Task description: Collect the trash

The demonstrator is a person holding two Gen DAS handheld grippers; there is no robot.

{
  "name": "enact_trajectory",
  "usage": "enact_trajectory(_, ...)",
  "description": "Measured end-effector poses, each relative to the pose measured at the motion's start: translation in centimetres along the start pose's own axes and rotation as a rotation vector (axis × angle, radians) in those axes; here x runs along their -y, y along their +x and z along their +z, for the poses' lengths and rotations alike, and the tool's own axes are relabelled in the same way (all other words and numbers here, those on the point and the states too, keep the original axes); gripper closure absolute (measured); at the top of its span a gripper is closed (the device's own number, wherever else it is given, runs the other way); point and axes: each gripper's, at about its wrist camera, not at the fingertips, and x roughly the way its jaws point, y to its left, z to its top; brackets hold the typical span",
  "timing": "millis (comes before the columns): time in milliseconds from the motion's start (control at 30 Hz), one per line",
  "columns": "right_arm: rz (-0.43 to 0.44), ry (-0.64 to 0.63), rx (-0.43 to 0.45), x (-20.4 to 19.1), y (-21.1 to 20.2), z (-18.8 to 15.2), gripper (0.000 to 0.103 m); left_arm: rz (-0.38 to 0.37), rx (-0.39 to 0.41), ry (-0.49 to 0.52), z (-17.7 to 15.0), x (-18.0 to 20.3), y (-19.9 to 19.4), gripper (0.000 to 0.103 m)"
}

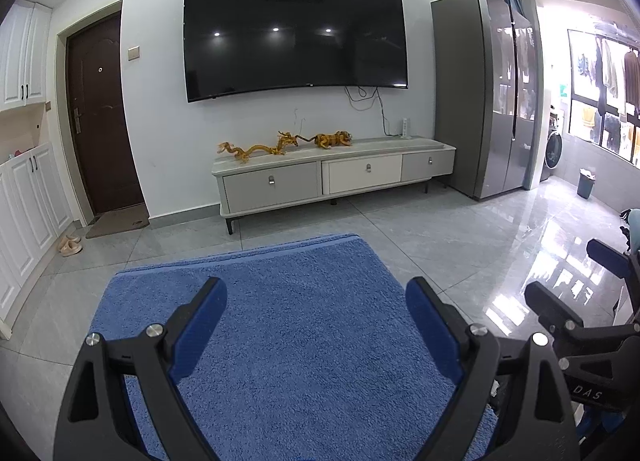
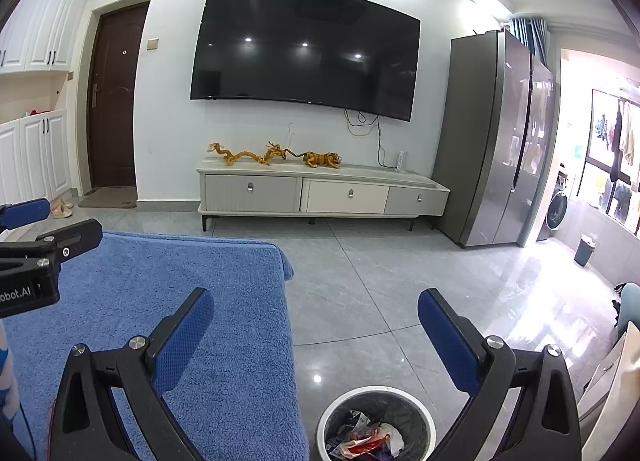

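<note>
A round bin (image 2: 420, 407) with a white rim and dark liner stands on the floor at the bottom of the right wrist view, holding crumpled wrappers (image 2: 366, 441). My right gripper (image 2: 316, 303) is open and empty, above the bin and beside the blue towel-covered surface (image 2: 160, 293). My left gripper (image 1: 316, 293) is open and empty over the same blue towel (image 1: 300, 321). The left gripper also shows at the left edge of the right wrist view (image 2: 52, 221). No loose trash shows on the towel.
A grey tiled floor (image 2: 380, 281) runs to a TV cabinet (image 1: 332, 177) with golden figurines under a wall TV (image 1: 296, 37). A grey fridge (image 1: 480, 101) stands at right, another small bin (image 1: 586, 183) beyond it. A door and white cupboards are at left.
</note>
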Motion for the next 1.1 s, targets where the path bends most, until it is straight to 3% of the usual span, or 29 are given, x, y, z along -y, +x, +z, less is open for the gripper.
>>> enact_trajectory(1100, -0.022, 0.007, 0.001, 0.36, 0.19, 0.37, 0.000, 0.013, 0.018, 0.008, -0.38, -0.19, 0.00, 0.012)
